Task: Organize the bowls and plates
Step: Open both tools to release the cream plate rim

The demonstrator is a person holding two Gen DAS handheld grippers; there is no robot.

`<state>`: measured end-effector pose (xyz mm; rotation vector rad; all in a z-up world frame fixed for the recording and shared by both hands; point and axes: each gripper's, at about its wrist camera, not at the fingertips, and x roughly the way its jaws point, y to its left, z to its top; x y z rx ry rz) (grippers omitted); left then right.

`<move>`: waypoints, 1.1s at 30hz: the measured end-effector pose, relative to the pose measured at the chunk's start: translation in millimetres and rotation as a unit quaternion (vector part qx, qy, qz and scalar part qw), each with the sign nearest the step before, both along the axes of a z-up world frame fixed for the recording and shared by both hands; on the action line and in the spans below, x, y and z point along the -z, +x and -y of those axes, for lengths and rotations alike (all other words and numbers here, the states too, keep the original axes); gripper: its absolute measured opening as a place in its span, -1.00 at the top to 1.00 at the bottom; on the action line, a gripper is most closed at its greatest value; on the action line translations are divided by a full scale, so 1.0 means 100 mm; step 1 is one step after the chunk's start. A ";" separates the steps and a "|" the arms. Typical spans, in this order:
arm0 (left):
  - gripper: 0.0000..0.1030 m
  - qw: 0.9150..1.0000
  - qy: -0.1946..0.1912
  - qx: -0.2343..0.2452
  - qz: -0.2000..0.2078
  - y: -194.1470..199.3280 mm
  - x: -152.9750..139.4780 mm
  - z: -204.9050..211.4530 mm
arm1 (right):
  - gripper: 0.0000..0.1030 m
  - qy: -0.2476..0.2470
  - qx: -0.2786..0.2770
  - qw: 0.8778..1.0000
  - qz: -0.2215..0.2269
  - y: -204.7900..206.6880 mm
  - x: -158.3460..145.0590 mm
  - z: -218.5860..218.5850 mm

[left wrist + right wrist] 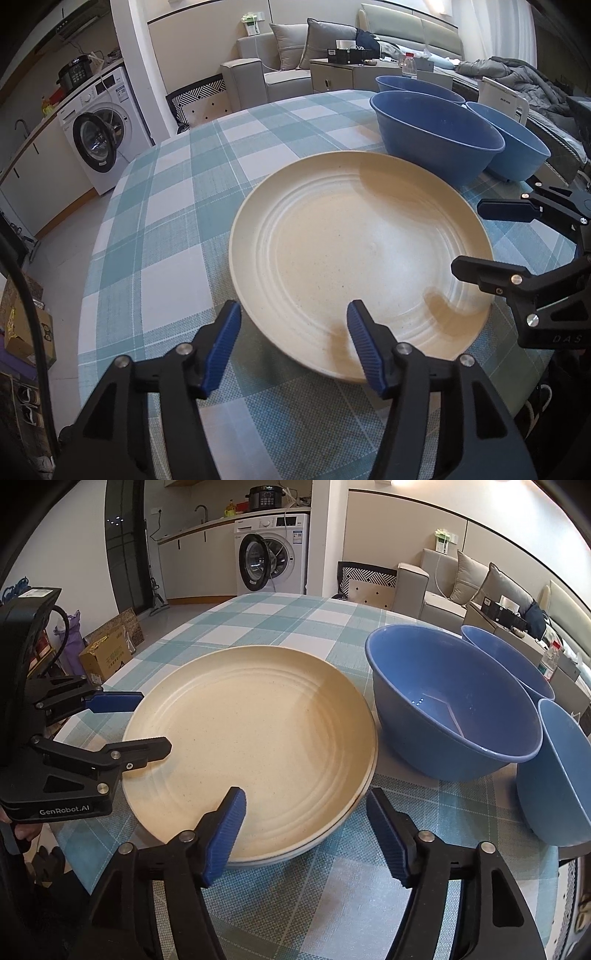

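Table (166, 206): stacked plates (251, 738) lie on it near the front edge; three bowls (454, 705) cluster just beside them, to the right and behind.

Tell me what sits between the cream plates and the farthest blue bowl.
The nearest blue bowl sits between them, close beside the cream plates and in front of the farthest blue bowl. The right wrist view shows it best.

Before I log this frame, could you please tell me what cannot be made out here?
- How many plates are stacked: right wrist view shows a second rim beneath; the top plate hides the rest.
- Far bowl, left wrist view: mostly hidden behind the near bowl.
- Third bowl, right wrist view: cut off by the edge.
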<state>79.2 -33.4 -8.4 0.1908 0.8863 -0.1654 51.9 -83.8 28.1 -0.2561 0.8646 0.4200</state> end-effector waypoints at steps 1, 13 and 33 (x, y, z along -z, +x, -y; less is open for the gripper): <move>-0.20 1.000 0.000 -0.001 -0.001 0.00 0.00 0.00 | -0.47 0.001 0.000 1.000 0.001 -0.01 0.00 0.00; -0.62 0.999 -0.030 -0.022 0.020 0.00 -0.12 -0.13 | -0.96 0.017 0.005 1.000 0.016 -0.03 -0.06 0.07; -1.00 0.994 -0.084 -0.021 0.060 -0.04 -0.28 -0.17 | -0.98 0.035 0.001 0.998 0.054 -0.08 -0.33 0.23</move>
